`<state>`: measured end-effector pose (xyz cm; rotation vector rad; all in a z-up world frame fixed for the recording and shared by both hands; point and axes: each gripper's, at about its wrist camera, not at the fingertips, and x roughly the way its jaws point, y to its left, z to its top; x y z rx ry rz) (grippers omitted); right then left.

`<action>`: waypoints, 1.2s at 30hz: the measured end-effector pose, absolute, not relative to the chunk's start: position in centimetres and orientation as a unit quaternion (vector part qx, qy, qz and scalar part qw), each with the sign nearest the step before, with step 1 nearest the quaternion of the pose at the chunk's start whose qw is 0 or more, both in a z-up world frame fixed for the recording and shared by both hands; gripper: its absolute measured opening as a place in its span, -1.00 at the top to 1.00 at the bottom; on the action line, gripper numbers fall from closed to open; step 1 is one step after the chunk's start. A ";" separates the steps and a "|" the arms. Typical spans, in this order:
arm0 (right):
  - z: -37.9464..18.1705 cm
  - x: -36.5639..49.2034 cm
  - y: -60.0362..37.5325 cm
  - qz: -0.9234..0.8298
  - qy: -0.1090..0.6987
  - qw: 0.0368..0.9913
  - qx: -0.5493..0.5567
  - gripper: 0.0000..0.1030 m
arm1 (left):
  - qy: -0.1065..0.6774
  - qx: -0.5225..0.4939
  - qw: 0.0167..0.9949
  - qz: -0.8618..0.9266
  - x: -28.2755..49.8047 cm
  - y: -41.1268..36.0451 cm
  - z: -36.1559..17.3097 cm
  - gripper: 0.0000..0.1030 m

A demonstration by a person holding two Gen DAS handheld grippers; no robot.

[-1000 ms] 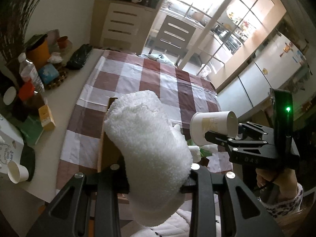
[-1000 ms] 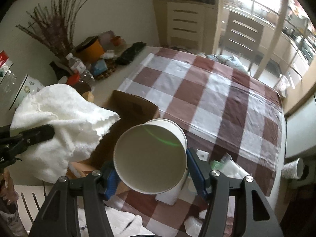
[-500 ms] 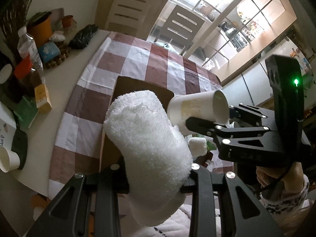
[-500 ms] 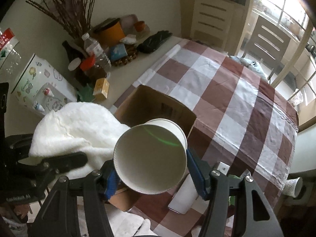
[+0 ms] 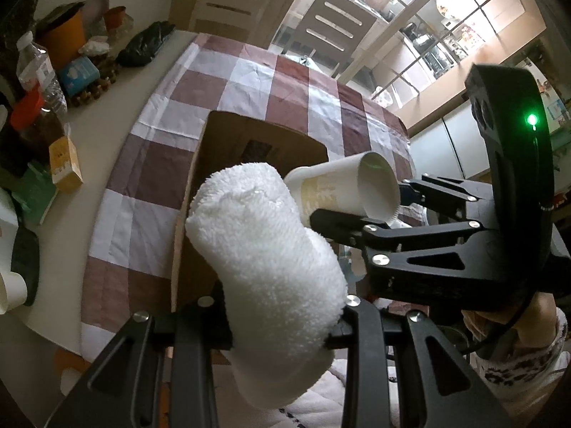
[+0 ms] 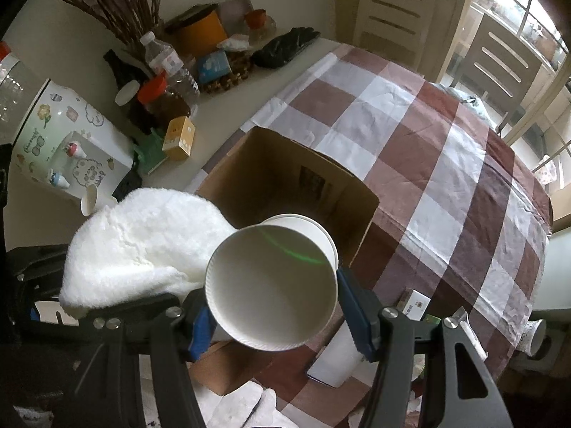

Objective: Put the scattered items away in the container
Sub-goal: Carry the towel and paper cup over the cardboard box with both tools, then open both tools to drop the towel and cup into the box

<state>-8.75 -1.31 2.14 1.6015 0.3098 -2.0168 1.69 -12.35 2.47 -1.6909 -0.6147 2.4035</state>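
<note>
A: Left wrist view: my left gripper [image 5: 282,324] is clamped on the fluffy white rolled towel [image 5: 264,249], above the open brown cardboard box [image 5: 228,142].

B: My right gripper [image 6: 274,306] squeezes the white paper cup [image 6: 271,285], beside the towel over the box.

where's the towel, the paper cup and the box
towel [image 5: 264,249], left wrist view, on its fluffy middle
paper cup [image 6: 271,285], right wrist view, on the inside of its open mouth
box [image 6: 282,174], right wrist view, on its inner far wall
</note>
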 end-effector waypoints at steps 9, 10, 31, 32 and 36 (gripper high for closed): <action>0.8 -9.3 -1.6 -0.736 0.117 0.272 0.609 -0.22 | -0.199 -0.575 0.067 0.791 1.0 -11.8 1.5 0.38; 0.7 -9.4 -1.6 -0.735 0.118 0.272 0.610 -0.22 | -0.200 -0.576 0.066 0.790 1.0 -11.8 1.4 0.38; 1.5 -10.4 -0.5 -0.749 0.127 0.247 0.601 -0.49 | -0.200 -0.579 0.020 0.790 1.2 -13.6 1.5 -0.47; 1.6 -10.4 -0.3 -0.750 0.126 0.243 0.602 -0.49 | -0.200 -0.580 0.019 0.790 1.2 -13.6 1.5 -0.47; 1.5 -10.5 0.6 -0.750 0.121 0.228 0.609 -0.49 | -0.197 -0.582 0.018 0.789 1.3 -13.5 1.5 -0.47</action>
